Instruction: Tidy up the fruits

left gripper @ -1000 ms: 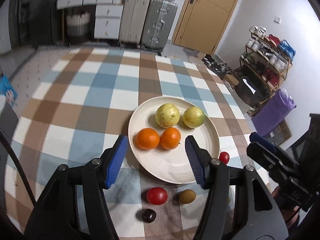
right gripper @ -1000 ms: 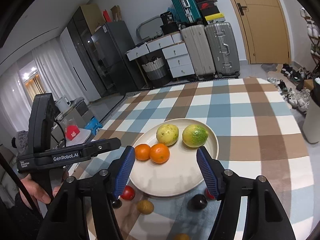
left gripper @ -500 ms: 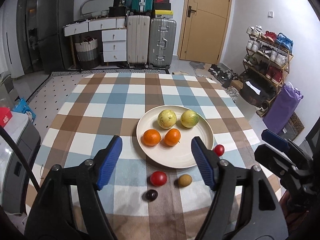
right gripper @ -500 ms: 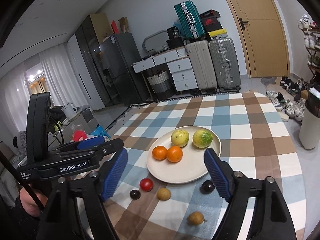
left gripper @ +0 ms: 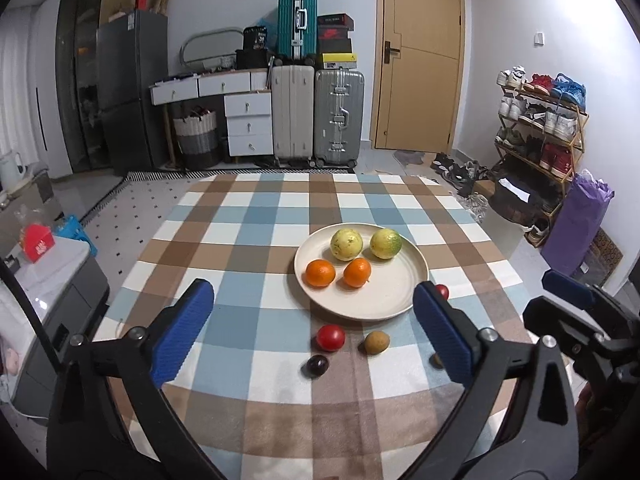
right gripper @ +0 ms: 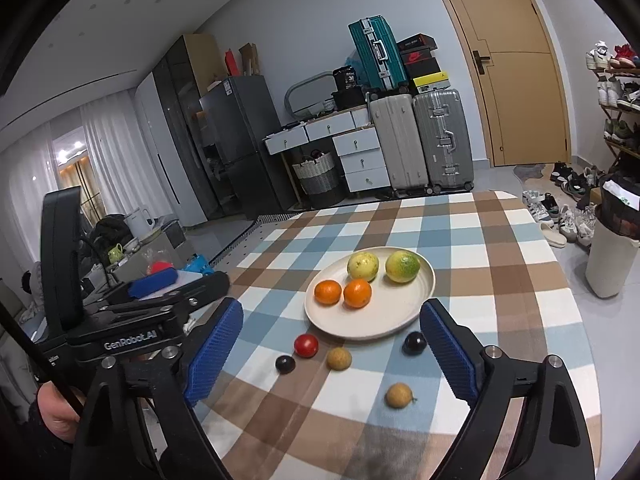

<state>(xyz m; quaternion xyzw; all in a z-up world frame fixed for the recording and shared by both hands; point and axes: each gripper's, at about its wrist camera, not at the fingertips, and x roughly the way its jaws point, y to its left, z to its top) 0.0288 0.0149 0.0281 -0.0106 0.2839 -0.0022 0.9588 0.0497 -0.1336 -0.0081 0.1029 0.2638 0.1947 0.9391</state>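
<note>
Both tongs stand spread wide with nothing between the pads; their jaws have just been opening. The left tongs [left gripper: 313,326] hang over the near part of the counter [left gripper: 256,208], which wears a brown, blue and white check cloth. The right tongs [right gripper: 331,350] hang over the same near part, and a hand [right gripper: 54,414] grips the other tool at the left border of that view. A cream plate [left gripper: 394,294] sits right of the counter's middle, holding four fruits: two oranges [left gripper: 320,273] touching or nearly so on its near left side, a yellow fruit [left gripper: 346,244] behind them, and a yellow-green fruit [left gripper: 385,243] just beside that one. Off the plate, toward the near edge, lie the small fruits — a red tomato [left gripper: 330,337], a dark plum [left gripper: 317,366] just nearer than it, and a tan fruit [left gripper: 376,342] to the tomato's right. A second dark plum [right gripper: 414,343] rests near the plate's near right rim, and another tan fruit [right gripper: 399,395] lies closer to the near edge — apart from the rest. A small red fruit [left gripper: 441,290] shows at the plate's right rim, half hidden by a pad.
</note>
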